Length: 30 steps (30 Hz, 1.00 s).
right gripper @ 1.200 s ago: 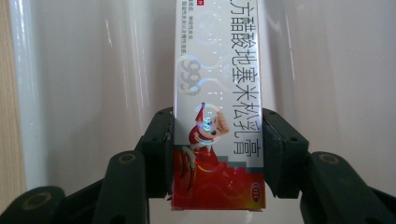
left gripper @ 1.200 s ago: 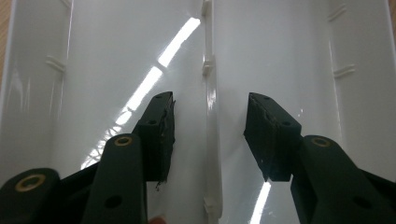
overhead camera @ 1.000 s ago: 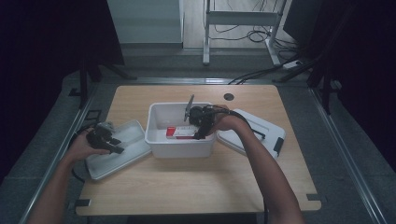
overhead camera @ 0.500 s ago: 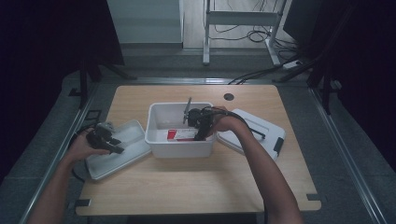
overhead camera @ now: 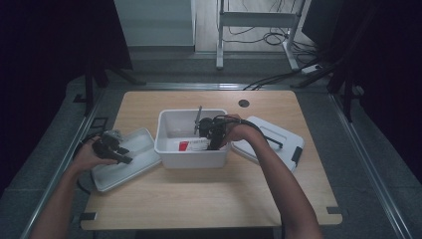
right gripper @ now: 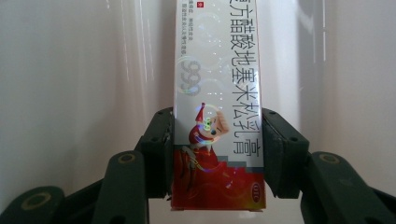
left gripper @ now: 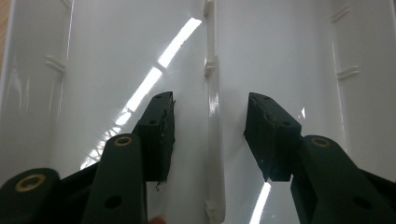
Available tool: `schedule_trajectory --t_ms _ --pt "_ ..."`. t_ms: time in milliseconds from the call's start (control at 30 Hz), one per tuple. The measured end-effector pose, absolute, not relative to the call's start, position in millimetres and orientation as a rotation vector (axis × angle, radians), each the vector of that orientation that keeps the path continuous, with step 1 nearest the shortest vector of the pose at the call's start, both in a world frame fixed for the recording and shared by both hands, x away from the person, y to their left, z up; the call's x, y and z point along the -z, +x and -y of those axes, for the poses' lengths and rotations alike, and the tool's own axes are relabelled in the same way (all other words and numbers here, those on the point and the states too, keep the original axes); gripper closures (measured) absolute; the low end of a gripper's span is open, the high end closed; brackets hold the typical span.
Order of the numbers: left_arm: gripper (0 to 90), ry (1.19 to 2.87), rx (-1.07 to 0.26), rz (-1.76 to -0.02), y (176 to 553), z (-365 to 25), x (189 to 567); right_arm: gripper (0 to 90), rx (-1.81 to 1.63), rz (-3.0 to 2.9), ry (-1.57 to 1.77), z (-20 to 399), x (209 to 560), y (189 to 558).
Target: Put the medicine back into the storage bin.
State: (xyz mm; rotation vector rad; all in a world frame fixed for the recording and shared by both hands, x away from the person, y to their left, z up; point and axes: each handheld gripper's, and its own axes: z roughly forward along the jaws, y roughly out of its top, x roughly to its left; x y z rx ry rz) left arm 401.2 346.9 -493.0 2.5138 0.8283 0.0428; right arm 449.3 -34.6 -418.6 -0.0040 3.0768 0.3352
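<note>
Medicine carton (right gripper: 218, 112), white above with a red lower end and printed characters, is the thing I work with; it lies inside the white bin (overhead camera: 171, 149) at the middle of the table (overhead camera: 199, 199), and in the high view its red end (overhead camera: 184, 145) shows near the bin's front wall.

Going from the left: my left hand (overhead camera: 92, 154) is at about nine o'clock from the bin and holds my left tongs (overhead camera: 117, 153) over the white lid (overhead camera: 137, 142), which lies flat on the table just beside the bin's left wall. In the left gripper view my left tongs (left gripper: 210, 135) stand apart, one jaw on each side of a raised rib on the lid's inner face (left gripper: 280, 51). The pads do not press on the rib, so these tongs are open and hold nothing.

In the middle, my right tongs (overhead camera: 209, 132) reach down into the bin from about three o'clock. In the right gripper view my right tongs (right gripper: 217, 154) are closed on the carton: both pads lie against its long sides, near the red end, and the carton runs straight away between them toward twelve o'clock.

At about three o'clock from the bin, a second white lid with dark latches (overhead camera: 283, 142) lies on the table under my right forearm (overhead camera: 271, 169).
</note>
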Motion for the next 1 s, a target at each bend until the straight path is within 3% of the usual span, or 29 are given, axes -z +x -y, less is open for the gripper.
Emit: schedule_trajectory --t_ms 300,467,1000 --pt "52.6 2.509 -0.044 -0.83 401.5 -347.3 493.3 50.3 -0.3 -3.093 0.006 33.9 421.9 450.2" --pt "52.4 2.51 -0.045 -0.83 401.4 -347.1 493.3 45.3 -0.332 -3.072 0.025 34.5 420.2 451.6" --pt "52.3 2.516 -0.042 -0.827 401.9 -345.2 492.2 42.4 -0.692 -2.976 0.175 56.6 379.6 449.2"
